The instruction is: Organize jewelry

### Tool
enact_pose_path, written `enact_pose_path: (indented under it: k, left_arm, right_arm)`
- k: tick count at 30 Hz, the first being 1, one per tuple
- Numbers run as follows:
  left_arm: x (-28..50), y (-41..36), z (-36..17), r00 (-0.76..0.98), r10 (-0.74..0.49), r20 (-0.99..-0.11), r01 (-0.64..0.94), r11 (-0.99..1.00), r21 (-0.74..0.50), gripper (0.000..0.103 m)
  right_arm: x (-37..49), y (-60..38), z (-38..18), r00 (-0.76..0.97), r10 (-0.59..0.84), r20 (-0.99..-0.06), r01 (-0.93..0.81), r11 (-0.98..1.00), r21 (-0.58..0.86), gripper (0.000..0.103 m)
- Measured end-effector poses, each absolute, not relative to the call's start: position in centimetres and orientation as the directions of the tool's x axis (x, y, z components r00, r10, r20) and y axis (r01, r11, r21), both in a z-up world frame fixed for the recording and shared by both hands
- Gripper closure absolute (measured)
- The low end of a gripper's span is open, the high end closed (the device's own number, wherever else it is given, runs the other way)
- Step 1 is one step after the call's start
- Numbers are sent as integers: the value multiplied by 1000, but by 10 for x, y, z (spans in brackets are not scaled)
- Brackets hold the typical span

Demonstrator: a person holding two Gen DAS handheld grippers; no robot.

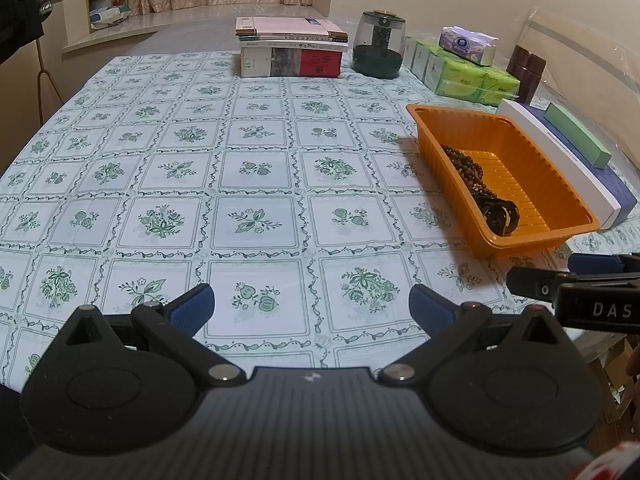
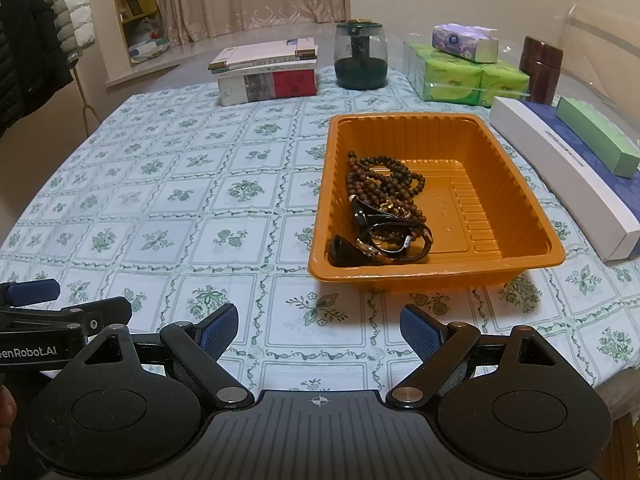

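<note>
2 handheld grippers hover low over a table covered by a floral tablecloth (image 1: 248, 184). The left gripper (image 1: 311, 306) and the right gripper (image 2: 319, 326) both have their blue pads spread wide, holding nothing. Ahead of the right gripper sits an orange tray (image 2: 516, 264). Inside it, a brown bead necklace (image 2: 380, 182) lies tangled with a black watch (image 2: 380, 240). Risk: picking 1 piece may drag the other along, or tip the light tray, because strands and strap overlap.
</note>
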State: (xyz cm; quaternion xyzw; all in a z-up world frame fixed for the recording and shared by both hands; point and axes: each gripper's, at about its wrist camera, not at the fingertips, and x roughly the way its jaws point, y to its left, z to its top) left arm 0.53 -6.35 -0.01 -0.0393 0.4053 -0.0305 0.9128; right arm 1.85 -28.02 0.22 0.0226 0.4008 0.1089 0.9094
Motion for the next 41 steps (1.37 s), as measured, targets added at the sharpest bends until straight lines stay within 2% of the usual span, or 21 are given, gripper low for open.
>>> enact_pose_path:
  k: [41]
  left_arm:
    - [4,-67,-2,670,-91,-737,40,995,-87,0]
  right_arm:
    - [18,-283,2,656,218,-722,-176,975,134,16]
